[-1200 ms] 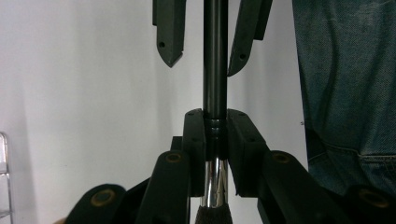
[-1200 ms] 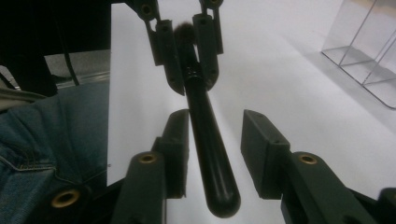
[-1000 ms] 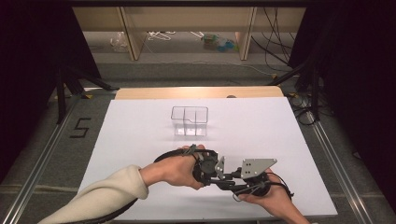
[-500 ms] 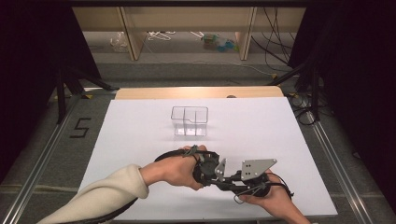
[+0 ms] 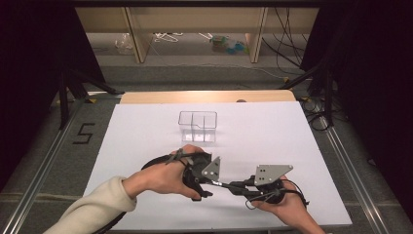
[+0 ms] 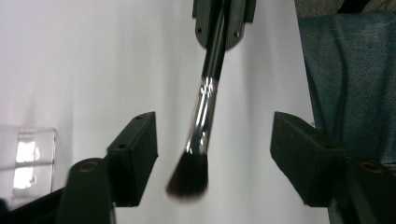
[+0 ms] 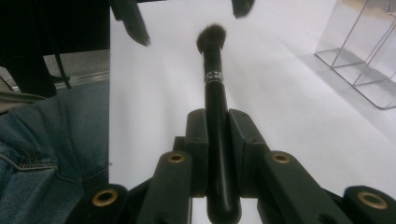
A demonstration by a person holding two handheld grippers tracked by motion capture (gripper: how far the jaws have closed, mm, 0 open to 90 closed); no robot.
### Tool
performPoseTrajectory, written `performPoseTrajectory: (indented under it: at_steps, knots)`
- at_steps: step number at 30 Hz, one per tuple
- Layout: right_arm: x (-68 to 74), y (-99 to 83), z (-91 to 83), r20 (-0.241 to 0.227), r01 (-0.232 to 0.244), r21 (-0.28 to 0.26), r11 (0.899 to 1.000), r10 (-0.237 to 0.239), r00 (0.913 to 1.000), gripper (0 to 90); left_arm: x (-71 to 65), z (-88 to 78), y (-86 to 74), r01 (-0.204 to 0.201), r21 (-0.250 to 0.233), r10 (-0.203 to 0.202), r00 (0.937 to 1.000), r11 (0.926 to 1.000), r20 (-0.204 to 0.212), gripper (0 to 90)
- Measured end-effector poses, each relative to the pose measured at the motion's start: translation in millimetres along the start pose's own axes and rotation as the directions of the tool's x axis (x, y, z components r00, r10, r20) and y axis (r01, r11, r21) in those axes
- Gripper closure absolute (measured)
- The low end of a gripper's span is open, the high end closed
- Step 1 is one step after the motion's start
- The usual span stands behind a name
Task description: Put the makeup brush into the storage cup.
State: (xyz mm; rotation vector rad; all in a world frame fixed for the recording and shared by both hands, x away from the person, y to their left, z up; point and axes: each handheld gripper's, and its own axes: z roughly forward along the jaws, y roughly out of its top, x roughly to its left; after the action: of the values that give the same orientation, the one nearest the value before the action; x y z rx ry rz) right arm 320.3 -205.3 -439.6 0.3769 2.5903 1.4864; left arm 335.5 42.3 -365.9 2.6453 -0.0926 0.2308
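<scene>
Left gripper (image 5: 210,181) agape, right gripper (image 5: 237,187) clamped.

High view looks down the table (image 5: 146,126); both gripper views, close and perhaps facing, share the brush (image 6: 205,112).

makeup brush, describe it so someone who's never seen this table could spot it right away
On the white table, look at the near edge, in front of the clear divided box. The right hand-held gripper clamps a makeup brush by its glossy black handle, its silver collar and dark bristle tuft reaching between the open jaws of the left hand-held gripper. It is the only thin, rod-shaped item there.
</scene>
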Motion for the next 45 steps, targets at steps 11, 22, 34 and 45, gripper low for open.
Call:
performPoseTrajectory:
  at_steps: [11, 22, 34, 45]
  knots:
    - [-4.2, -0.9, -7.2, 0.031, -0.014, -0.017, 1.000, 0.014, 0.9994, 79.4, -5.4, -16.3, -49.9, 0.114, -0.111, -0.121, 0.9909, 0.9873, -0.060, 22.2]
    - [-6.5, -1.1, -10.9, 0.043, -0.023, -0.030, 0.999, 0.024, 0.9988, 79.4, -15.1, -6.3, -93.6, 0.250, -0.209, -0.273, 0.9575, 0.9454, -0.092, 22.6]
    - [-8.7, -1.3, -16.5, 0.062, -0.030, -0.053, 0.998, 0.033, 0.9975, 79.4, -22.3, 4.2, -116.0, 0.301, -0.334, -0.353, 0.9295, 0.8934, -0.107, 23.0]
    - [-10.5, 0.0, -23.5, 0.075, -0.038, -0.077, 0.996, 0.043, 0.9963, 79.3, -23.5, 5.5, -132.7, 0.340, -0.460, -0.433, 0.8940, 0.8205, -0.113, 22.8]
